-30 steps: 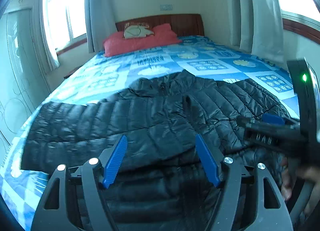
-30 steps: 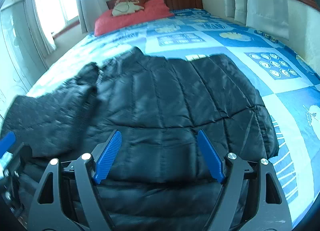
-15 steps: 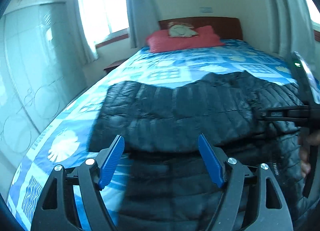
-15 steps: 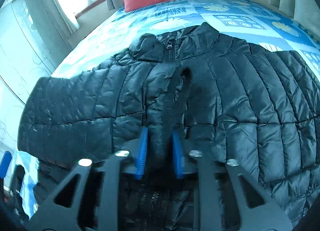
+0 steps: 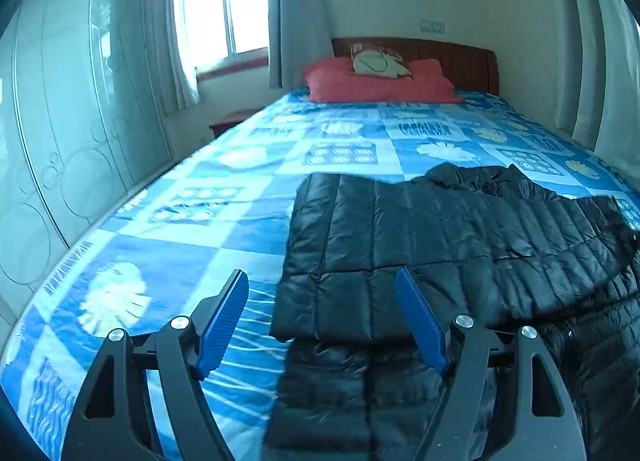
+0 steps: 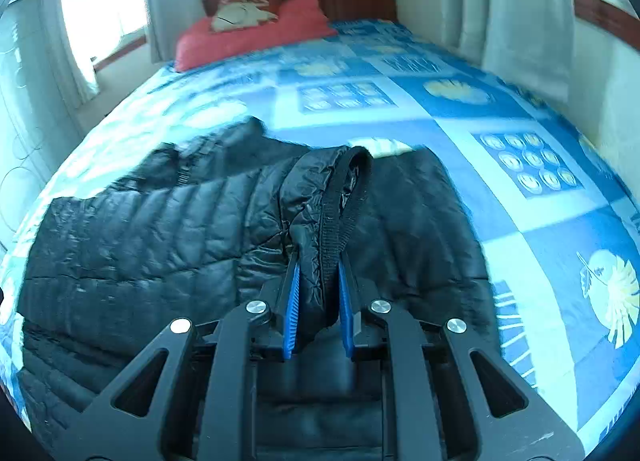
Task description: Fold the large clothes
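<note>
Right tongs have just been closing and now pinch a bunched fold of the black puffer jacket along its zipper edge, the blue pads pressed against the fabric on both sides, with that edge lifted off the layers below it. Left tongs stand wide apart and hold nothing; their right finger sits over the near-left corner of the jacket, while their left finger hangs over bare bedspread. The jacket lies spread across the near part of the bed, on its blue patterned cover, with one sleeve folded across the body so that its long axis runs left to right. A red pillow lies well apart at the far end, against the headboard. What the coming move seems to turn on is that the raised zipper edge runs from near to far, straight ahead of the right tongs, and the body of the jacket stretches away to their left. Carrying that edge leftward over the body would probably make the next fold, and the right hand alone has a grip to do it. For the left tongs, the jacket's left edge lies just ahead and slightly to the right, so they are the nearer pair to steady or catch that side.
</note>
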A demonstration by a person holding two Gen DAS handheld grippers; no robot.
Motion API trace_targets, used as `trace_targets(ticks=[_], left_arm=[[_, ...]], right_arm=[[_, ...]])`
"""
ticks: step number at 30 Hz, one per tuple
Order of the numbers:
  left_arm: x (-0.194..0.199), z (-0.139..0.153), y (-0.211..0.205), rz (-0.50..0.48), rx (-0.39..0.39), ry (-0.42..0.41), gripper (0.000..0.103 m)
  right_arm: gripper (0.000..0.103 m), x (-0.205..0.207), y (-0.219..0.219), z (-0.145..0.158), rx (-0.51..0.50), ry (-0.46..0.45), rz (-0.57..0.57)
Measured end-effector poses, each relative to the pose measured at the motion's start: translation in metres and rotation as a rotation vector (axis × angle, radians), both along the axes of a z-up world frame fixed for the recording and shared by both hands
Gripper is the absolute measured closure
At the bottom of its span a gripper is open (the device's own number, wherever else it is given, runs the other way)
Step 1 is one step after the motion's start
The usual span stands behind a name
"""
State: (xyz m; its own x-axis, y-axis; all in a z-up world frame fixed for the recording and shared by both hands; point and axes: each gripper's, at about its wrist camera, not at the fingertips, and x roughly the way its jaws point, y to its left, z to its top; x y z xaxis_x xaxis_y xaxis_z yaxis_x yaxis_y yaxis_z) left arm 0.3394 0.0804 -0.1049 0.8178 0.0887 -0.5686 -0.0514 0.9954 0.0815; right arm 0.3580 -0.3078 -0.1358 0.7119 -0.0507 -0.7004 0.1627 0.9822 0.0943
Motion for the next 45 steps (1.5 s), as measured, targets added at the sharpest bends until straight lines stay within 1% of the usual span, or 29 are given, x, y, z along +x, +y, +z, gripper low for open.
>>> trace_targets(ticks=[2, 4, 6, 7, 8, 10, 12, 14, 16, 18, 20, 22, 24, 26, 27, 29, 31, 32, 33, 34, 35, 36, 38, 39, 40, 41, 42, 43, 45], left_arm=[[0.009, -0.006, -0.003, -0.002, -0.012, 0.03, 0.028], [0.014, -0.012, -0.003, 0.0, -0.022, 0.052, 0.028], [0.018, -0.014, -0.006, 0.002, -0.017, 0.058, 0.028], [0.019, -0.014, -0.007, -0.003, -0.013, 0.055, 0.028], [0.02, -0.012, -0.008, -0.008, -0.007, 0.05, 0.028], [0.023, -0.009, -0.01, -0.014, 0.0, 0.046, 0.028], [0.025, -0.007, -0.01, -0.015, 0.001, 0.04, 0.028], [0.029, -0.005, -0.01, -0.017, -0.003, 0.039, 0.028], [0.035, -0.005, -0.012, -0.024, -0.008, 0.038, 0.028], [0.044, -0.01, -0.014, -0.038, 0.003, 0.046, 0.028], [0.057, -0.023, -0.014, -0.028, 0.025, 0.097, 0.028], [0.066, -0.037, -0.011, -0.015, 0.02, 0.148, 0.028], [0.074, -0.051, -0.009, -0.008, 0.022, 0.195, 0.028], [0.081, -0.065, -0.009, -0.011, 0.028, 0.238, 0.026], [0.082, -0.066, -0.01, -0.007, 0.036, 0.244, 0.026], [0.08, -0.059, -0.012, -0.006, 0.058, 0.247, 0.029], [0.072, -0.042, -0.012, -0.024, 0.058, 0.248, 0.031], [0.066, -0.027, -0.01, -0.042, 0.039, 0.211, 0.031], [0.065, -0.019, -0.01, -0.05, 0.037, 0.179, 0.031], [0.066, -0.008, -0.011, -0.054, 0.046, 0.131, 0.031], [0.073, -0.002, -0.012, -0.057, 0.059, 0.102, 0.031], [0.082, -0.001, -0.013, -0.063, 0.061, 0.095, 0.031], [0.105, -0.006, -0.014, -0.054, 0.069, 0.115, 0.031], [0.12, -0.015, -0.012, -0.031, 0.073, 0.137, 0.031], [0.13, -0.023, -0.01, -0.013, 0.076, 0.161, 0.031], [0.144, -0.039, -0.005, 0.004, 0.08, 0.212, 0.029], [0.151, -0.051, -0.003, 0.005, 0.085, 0.246, 0.028], [0.154, -0.059, -0.001, -0.003, 0.078, 0.258, 0.027], [0.154, -0.057, -0.001, -0.002, 0.088, 0.249, 0.027]], right_arm=[[0.086, 0.002, -0.011, -0.013, -0.007, 0.034, -0.022], [0.085, 0.005, -0.021, -0.03, 0.035, 0.081, -0.031], [0.083, 0.007, -0.023, -0.037, 0.049, 0.09, -0.023], [0.079, 0.005, -0.023, -0.036, 0.044, 0.081, -0.021], [0.07, 0.003, -0.022, -0.033, 0.045, 0.075, -0.022], [0.063, -0.002, -0.022, -0.023, 0.055, 0.049, -0.029], [0.063, -0.005, -0.021, -0.009, 0.041, 0.013, -0.05], [0.063, -0.008, -0.016, 0.004, 0.057, -0.034, -0.047], [0.063, -0.002, -0.005, 0.01, 0.061, -0.044, -0.007], [0.063, 0.006, 0.01, 0.007, 0.03, -0.027, 0.043], [0.063, 0.015, 0.025, -0.006, -0.02, 0.004, 0.077], [0.062, 0.023, 0.03, -0.021, -0.048, 0.049, 0.08], [0.06, 0.03, 0.031, -0.045, -0.07, 0.105, 0.077], [0.06, 0.03, 0.03, -0.052, -0.054, 0.082, 0.066], [0.06, 0.03, 0.029, -0.052, -0.047, 0.08, 0.055], [0.06, 0.03, 0.032, -0.048, -0.06, 0.082, 0.047], [0.06, 0.025, 0.034, -0.035, -0.061, 0.069, 0.055], [0.058, 0.024, 0.033, -0.028, -0.052, 0.05, 0.064], [0.057, 0.023, 0.034, -0.014, -0.053, 0.011, 0.071], [0.051, 0.025, 0.034, -0.008, -0.06, -0.006, 0.07], [0.049, 0.033, 0.034, 0.0, -0.065, -0.026, 0.07], [0.049, 0.039, 0.033, 0.002, -0.067, -0.027, 0.072], [0.049, 0.063, 0.036, 0.001, -0.09, -0.019, 0.083], [0.049, 0.072, 0.035, -0.002, -0.097, -0.016, 0.086], [0.049, 0.082, 0.035, -0.009, -0.11, 0.004, 0.083], [0.047, 0.092, 0.034, -0.019, -0.128, 0.044, 0.071], [0.046, 0.099, 0.032, -0.029, -0.127, 0.081, 0.07], [0.044, 0.103, 0.029, -0.04, -0.103, 0.092, 0.082], [0.044, 0.102, 0.028, -0.043, -0.097, 0.079, 0.084]])
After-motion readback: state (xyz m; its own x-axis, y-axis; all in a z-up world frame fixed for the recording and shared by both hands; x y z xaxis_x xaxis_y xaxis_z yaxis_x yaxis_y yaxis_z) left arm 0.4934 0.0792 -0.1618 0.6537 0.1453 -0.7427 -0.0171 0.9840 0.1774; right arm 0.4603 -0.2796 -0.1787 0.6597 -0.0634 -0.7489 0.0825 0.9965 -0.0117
